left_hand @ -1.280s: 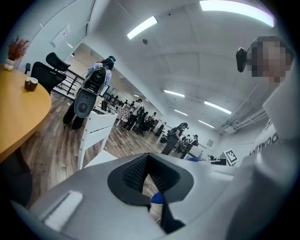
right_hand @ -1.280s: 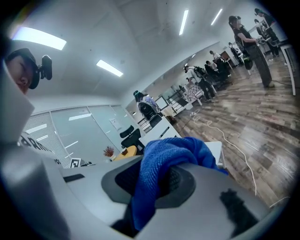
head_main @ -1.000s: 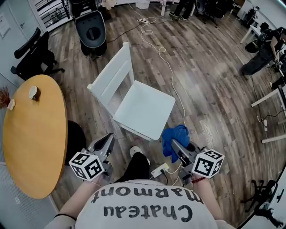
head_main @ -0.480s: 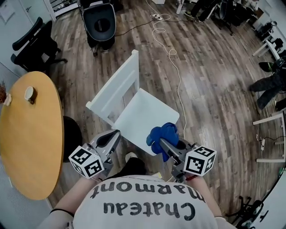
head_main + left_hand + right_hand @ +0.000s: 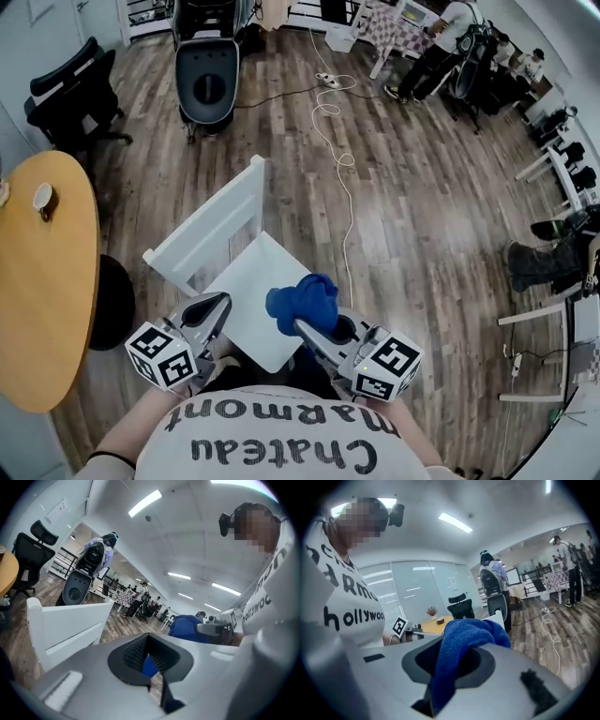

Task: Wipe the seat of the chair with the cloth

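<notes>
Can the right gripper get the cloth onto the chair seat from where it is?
Probably yes. The right gripper holds the cloth at the edge of the seat, which is bare, and the left gripper sits off to one side.

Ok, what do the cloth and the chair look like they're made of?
The cloth looks like blue microfibre or terry: fuzzy pile, soft limp folds. The chair looks like white-painted wood with a smooth matte finish: flat boards, square edges; plastic can't be ruled out.
</notes>
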A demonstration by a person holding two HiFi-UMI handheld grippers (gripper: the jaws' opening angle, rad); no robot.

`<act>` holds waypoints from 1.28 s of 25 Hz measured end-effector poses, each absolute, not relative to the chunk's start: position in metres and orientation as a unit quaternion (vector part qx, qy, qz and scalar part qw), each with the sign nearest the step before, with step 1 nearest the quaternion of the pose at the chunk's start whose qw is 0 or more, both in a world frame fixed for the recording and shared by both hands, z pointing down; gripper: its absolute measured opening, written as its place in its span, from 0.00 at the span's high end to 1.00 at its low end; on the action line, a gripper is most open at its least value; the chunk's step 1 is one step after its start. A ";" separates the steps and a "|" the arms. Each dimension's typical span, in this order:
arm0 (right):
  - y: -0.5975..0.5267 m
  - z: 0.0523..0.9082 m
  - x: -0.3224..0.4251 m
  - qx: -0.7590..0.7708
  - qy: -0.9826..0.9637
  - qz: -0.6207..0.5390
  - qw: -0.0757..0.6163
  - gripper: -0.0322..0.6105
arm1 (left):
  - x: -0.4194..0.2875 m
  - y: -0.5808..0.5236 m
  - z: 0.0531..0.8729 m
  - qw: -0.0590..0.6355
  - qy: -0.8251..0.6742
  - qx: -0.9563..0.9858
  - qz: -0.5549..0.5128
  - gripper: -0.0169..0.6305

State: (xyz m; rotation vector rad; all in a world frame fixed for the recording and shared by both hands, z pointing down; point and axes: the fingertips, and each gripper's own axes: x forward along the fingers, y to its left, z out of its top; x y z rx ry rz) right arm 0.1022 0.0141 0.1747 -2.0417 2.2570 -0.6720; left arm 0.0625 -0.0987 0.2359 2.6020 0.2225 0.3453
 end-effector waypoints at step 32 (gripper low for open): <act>-0.036 0.337 0.071 -0.330 0.882 -0.319 -0.104 0.84 | -0.072 0.015 0.297 0.310 -0.358 0.878 0.073 0.97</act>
